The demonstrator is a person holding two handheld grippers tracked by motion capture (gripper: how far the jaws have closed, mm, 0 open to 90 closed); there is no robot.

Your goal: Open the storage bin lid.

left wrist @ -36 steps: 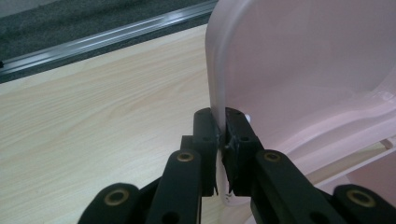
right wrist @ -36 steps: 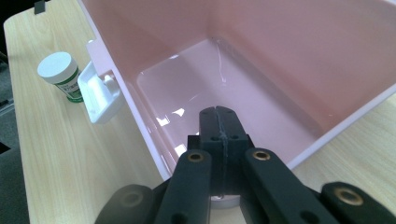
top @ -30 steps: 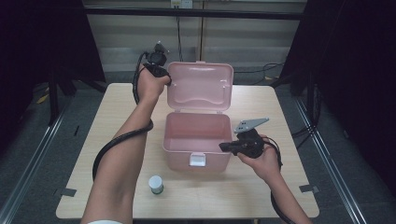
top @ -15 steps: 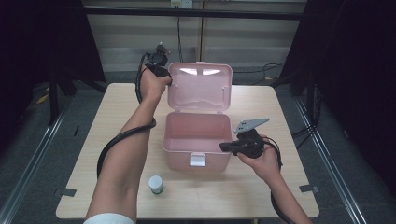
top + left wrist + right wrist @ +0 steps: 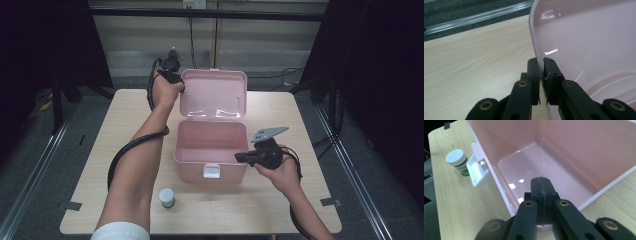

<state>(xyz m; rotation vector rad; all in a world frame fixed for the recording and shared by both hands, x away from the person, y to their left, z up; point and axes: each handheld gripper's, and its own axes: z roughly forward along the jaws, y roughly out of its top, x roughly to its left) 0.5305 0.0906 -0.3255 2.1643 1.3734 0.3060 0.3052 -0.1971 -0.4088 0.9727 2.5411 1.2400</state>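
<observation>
Pinching lid [image 5: 214, 95] edge, left tongs [image 5: 541, 65]; bottle [image 5: 167, 197] beside box [image 5: 210, 150]

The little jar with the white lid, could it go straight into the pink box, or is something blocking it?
Nothing visible blocks it. The jar stands on the table in front of the box, whose inside looks empty. The left gripper holds the lid up by its edge.

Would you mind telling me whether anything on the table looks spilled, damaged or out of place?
Nothing stands out. The pink box sits square with its lid upright, and the small jar stands upright beside it.
</observation>
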